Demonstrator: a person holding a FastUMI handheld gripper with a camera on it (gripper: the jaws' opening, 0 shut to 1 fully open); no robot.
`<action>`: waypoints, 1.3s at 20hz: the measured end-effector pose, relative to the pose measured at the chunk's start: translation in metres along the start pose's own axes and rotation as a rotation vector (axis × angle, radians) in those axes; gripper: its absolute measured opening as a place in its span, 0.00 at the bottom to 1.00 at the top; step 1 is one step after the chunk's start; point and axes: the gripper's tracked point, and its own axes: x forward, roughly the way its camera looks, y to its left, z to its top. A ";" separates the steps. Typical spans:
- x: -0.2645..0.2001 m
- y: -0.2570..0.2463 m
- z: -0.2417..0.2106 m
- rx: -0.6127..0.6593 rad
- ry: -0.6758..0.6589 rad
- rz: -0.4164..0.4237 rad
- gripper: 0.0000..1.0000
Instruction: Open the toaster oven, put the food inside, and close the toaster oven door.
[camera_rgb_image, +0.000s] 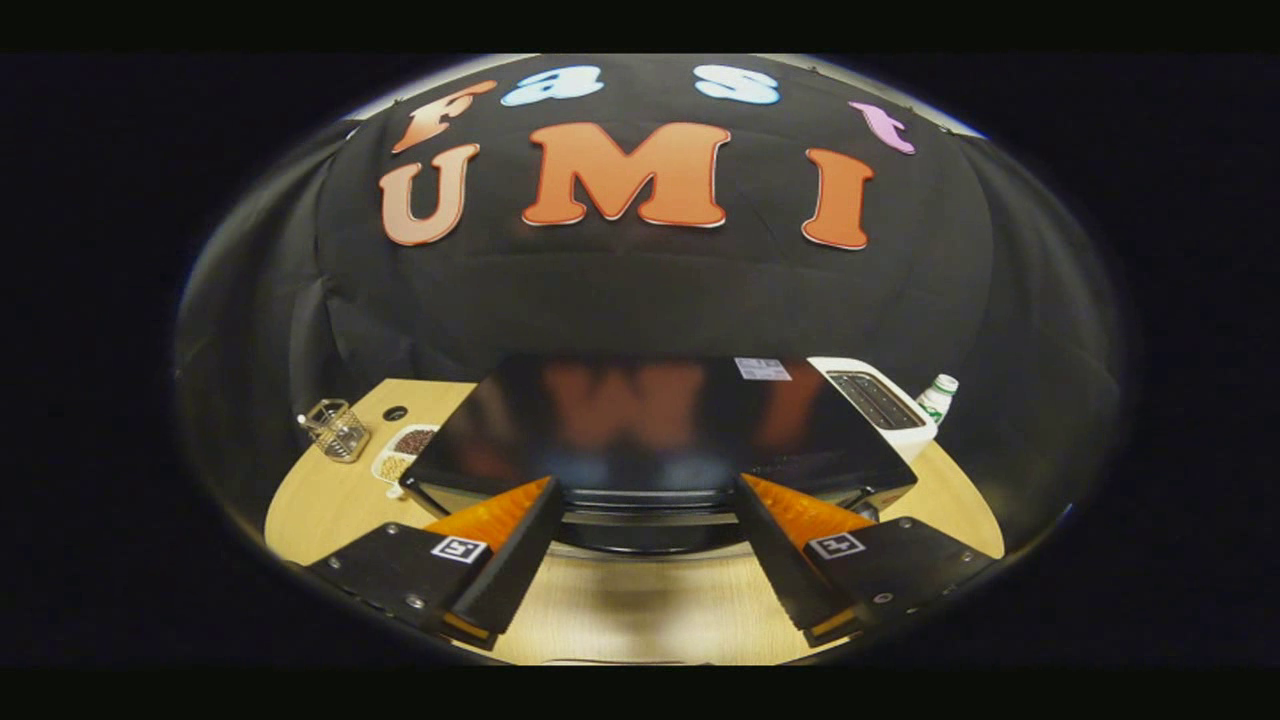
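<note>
My tongs (648, 490) stand wide apart, gripping nothing, just above the front edge of the black toaster oven (650, 425) on the wooden surface (620, 610). Its glossy top lies just ahead of my fingers. A white toaster (880, 400) and a bottle (938, 395) sit at its right; a wire basket (335, 430) and a dish of beans (400, 452) at its left.

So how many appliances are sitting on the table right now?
2. The black toaster oven sits just ahead of the open gripper, and a white pop-up toaster stands behind its right corner. The oven may hide others.
</note>
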 end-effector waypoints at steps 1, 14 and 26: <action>0.000 0.002 -0.004 0.008 0.017 0.003 0.99; -0.067 0.002 -0.071 0.007 0.091 0.012 0.84; -0.092 -0.007 -0.202 0.006 0.501 0.012 0.81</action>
